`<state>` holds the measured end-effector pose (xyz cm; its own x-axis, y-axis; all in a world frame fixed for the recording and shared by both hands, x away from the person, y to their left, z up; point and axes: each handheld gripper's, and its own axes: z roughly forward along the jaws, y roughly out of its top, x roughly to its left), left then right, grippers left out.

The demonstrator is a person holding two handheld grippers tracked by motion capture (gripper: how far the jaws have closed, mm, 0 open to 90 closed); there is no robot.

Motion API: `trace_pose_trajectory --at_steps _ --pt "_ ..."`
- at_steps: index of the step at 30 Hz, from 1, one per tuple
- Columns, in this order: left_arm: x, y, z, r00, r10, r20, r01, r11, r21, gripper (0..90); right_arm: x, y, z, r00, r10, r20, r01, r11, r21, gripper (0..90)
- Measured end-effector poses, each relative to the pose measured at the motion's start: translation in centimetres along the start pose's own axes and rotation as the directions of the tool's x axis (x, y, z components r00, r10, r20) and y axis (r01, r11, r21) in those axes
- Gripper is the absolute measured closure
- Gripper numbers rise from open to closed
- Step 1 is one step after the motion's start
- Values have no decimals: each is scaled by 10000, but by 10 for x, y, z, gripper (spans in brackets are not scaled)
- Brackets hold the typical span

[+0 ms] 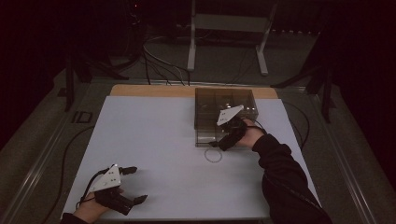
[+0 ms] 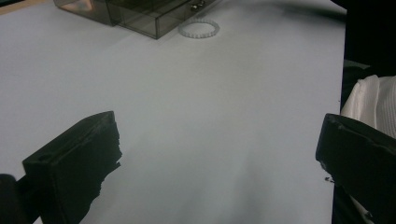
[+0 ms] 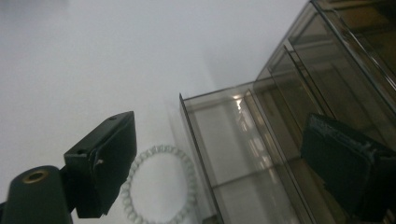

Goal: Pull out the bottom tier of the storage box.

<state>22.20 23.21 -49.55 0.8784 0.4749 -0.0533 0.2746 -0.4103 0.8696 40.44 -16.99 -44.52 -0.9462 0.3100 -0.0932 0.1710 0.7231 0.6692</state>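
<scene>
A smoky clear drawer box [image 1: 224,103] stands at the back right of the white table [image 1: 154,135], its lower drawer [image 1: 208,136] pulled out toward me. A white beaded bracelet [image 1: 205,156] lies flat on the table just in front of the drawer. My right gripper [image 1: 224,139] hovers over the drawer's front, open and holding nothing. In the right gripper view the bracelet [image 3: 161,149] lies beside the left jaw, and the empty drawer [image 3: 233,154] sits between the jaws. My left gripper [image 1: 135,185] rests open at the front left, far from the bracelet [image 2: 212,32] and the box [image 2: 140,14].
A wooden strip [image 1: 154,90] edges the table's far side. Cables [image 1: 159,60] and a metal stand [image 1: 229,28] are on the floor beyond. The table's right edge and a white garment [image 2: 373,100] appear in the left gripper view.
</scene>
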Motion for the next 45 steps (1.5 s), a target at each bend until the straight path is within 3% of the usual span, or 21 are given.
trace_pose_trajectory --at_steps 8,14,19,27,33,37,42,44,45 --pt "2 0 0 9999 -147 -19 147 9999 -26 1 8 -23 -14 9974 611 387 -594 9973 -434 115" --pt "3 0 2 9999 -127 84 127 9999 -2 1 16 -44 -25 9918 1176 503 -1128 9896 -888 115" --pt "4 -1 1 9999 -117 120 118 9999 -22 1 26 -61 -34 9807 1719 928 -1576 9769 -1444 115" --pt "5 -2 3 9997 -188 130 188 9998 21 1 44 -89 -43 9554 2638 1328 -2293 9459 -2293 115" --pt "5 -2 2 9998 -171 116 171 9999 8 1 60 -103 -46 9438 3031 1315 -2663 9335 -2403 113" --pt "3 -2 0 9998 -196 87 196 9998 32 2 73 -109 -50 9387 3130 1446 -2735 9313 -2406 114" --pt "2 -2 1 9999 -162 39 162 9998 71 1 87 -116 -57 9313 3304 1533 -2830 9214 -2663 113" --pt "2 -1 1 9999 -113 38 113 9999 97 1 92 -120 -58 9272 3314 1744 -2809 9234 -2615 114" --pt "2 -1 1 9999 -101 40 101 9999 101 1 95 -123 -59 9250 3428 1642 -2928 9182 -2669 114"
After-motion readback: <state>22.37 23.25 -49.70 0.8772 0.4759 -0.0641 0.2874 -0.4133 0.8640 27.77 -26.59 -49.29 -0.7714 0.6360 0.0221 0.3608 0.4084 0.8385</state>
